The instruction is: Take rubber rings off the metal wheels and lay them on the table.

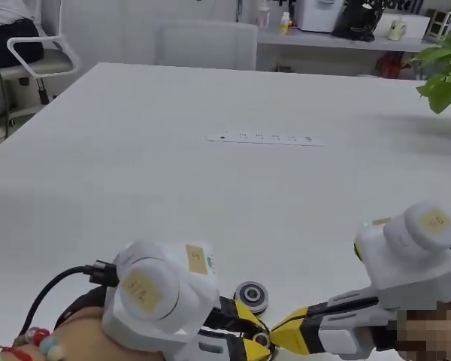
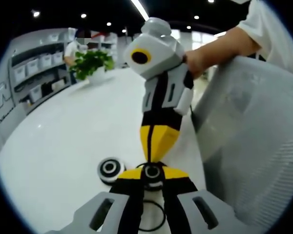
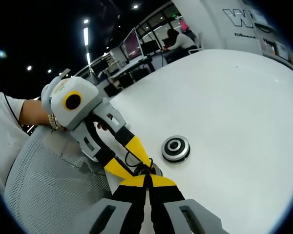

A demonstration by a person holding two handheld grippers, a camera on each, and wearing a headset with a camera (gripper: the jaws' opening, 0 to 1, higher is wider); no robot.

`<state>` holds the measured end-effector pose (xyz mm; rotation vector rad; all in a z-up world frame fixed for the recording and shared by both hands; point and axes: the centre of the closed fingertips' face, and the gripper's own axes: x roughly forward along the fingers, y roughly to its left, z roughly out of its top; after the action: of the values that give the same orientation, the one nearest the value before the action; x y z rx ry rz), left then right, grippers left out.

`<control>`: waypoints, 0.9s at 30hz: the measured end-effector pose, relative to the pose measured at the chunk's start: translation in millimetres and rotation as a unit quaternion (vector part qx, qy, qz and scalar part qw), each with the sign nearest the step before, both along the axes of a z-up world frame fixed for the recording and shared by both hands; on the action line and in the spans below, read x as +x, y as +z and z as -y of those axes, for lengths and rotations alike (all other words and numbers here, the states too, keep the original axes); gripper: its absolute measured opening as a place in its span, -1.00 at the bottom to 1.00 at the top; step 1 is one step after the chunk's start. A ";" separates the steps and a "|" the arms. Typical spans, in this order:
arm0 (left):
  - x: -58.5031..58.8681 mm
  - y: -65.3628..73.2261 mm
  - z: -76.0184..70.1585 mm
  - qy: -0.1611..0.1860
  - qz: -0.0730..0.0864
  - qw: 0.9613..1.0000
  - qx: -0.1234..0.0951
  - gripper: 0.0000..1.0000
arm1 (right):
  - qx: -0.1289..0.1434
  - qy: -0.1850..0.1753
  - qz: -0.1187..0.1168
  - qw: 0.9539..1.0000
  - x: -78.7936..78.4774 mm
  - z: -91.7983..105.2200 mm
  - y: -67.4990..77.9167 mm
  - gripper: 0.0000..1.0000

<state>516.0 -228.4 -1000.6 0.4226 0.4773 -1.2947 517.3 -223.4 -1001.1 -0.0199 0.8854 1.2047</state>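
My left gripper [image 2: 152,176] is shut on a small metal wheel [image 2: 152,171] just above the white table [image 1: 210,188], near its front edge. My right gripper [image 3: 147,179] meets it tip to tip and is shut on a thin black rubber ring [image 3: 149,164] that runs from that wheel. In the head view the left gripper [image 1: 255,343] and the right gripper [image 1: 275,335] touch at the bottom centre. A second metal wheel [image 1: 251,295] with its black ring on lies flat just beyond them. Another black loop [image 2: 151,217] shows under my left jaws.
A flush power strip [image 1: 261,138] sits mid-table. A green plant [image 1: 445,75] overhangs the far right edge. A white mesh chair back [image 2: 254,146] stands close behind the grippers. An office chair [image 1: 37,60] and a seated person are at the far left.
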 end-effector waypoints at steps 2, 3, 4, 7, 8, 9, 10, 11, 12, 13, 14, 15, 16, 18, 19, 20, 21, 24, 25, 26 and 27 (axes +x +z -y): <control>-0.4 -0.1 -0.8 -0.001 0.000 1.000 0.002 -0.73 | -0.004 0.002 0.001 1.000 -0.7 0.6 -1.5 -1.00; -0.6 -0.1 -1.6 -0.002 0.000 1.000 0.004 -0.73 | -0.005 0.002 0.001 1.000 -0.8 1.0 -2.1 -1.00; -0.9 0.1 -1.7 -0.003 0.001 1.000 0.005 -0.73 | -0.005 0.002 0.001 1.000 -0.7 1.1 -2.0 -1.00; -1.0 0.2 -2.1 -0.005 0.004 1.000 0.008 -0.73 | -0.003 0.002 0.001 1.000 -1.0 0.9 -1.1 -1.00; -1.2 0.4 -2.1 -0.006 0.005 1.000 0.009 -0.73 | -0.003 0.002 0.001 1.000 -0.9 0.9 -1.0 -1.00; -1.3 0.6 -2.2 -0.006 0.005 1.000 0.010 -0.73 | -0.003 0.002 0.001 1.000 -1.0 1.0 -1.0 -1.00; -1.4 0.6 -2.3 -0.006 0.006 1.000 0.011 -0.73 | -0.003 0.002 0.001 1.000 -1.0 1.0 -1.0 -1.00; -1.6 0.6 -2.4 -0.007 0.006 1.000 0.012 -0.73 | -0.003 0.002 0.001 1.000 -0.9 1.3 -1.0 -1.00; -1.5 0.5 -2.5 -0.007 0.007 1.000 0.012 -0.73 | -0.003 0.002 0.000 1.000 -1.0 1.4 -1.2 -1.00; -1.6 0.5 -2.5 -0.007 0.007 1.000 0.013 -0.73 | -0.004 0.002 0.000 1.000 -1.1 1.5 -1.3 -1.00; -1.9 0.5 -2.6 -0.008 0.007 1.000 0.014 -0.73 | -0.004 0.002 -0.001 1.000 -1.3 1.5 -1.4 -1.00; -2.0 0.4 -2.7 -0.008 0.007 1.000 0.015 -0.73 | -0.004 0.003 -0.001 1.000 -1.5 1.5 -1.6 -1.00; -2.1 0.6 -2.9 -0.008 0.006 1.000 0.016 -0.72 | -0.004 0.004 0.000 1.000 -1.6 1.3 -1.6 -1.00; -2.3 0.4 -3.1 -0.009 0.007 1.000 0.017 -0.72 | -0.003 0.004 -0.001 1.000 -1.9 0.9 -1.5 -1.00; -2.2 0.5 -3.2 -0.009 0.007 1.000 0.017 -0.72 | -0.003 0.004 0.000 1.000 -1.9 0.9 -1.4 -1.00; -2.1 2.0 -2.9 -0.008 0.004 1.000 0.016 -0.72 | -0.002 0.005 0.000 1.000 -1.8 0.8 -1.3 -1.00; -2.1 4.2 -2.1 -0.007 0.002 1.000 0.012 -0.73 | -0.002 0.004 -0.001 1.000 -1.7 0.9 -1.0 -1.00; -0.6 15.6 2.7 0.000 -0.004 1.000 -0.014 -0.76 | 0.002 0.002 -0.002 1.000 -1.2 0.7 0.6 -1.00; -0.4 16.7 3.0 -0.001 -0.003 1.000 -0.014 -0.74 | 0.004 0.000 -0.001 1.000 -0.3 0.6 1.6 -1.00; 0.4 19.0 3.8 0.000 0.001 1.000 -0.018 -0.69 | 0.005 -0.001 0.001 1.000 0.7 0.4 2.9 -1.00; 1.7 22.3 4.2 0.002 0.004 1.000 -0.023 -0.65 | 0.006 -0.002 0.002 1.000 1.0 0.4 3.3 -1.00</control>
<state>517.6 -232.6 -978.3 0.3887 0.4412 -1.2972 518.4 -223.7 -997.8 -0.0106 0.8752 1.2064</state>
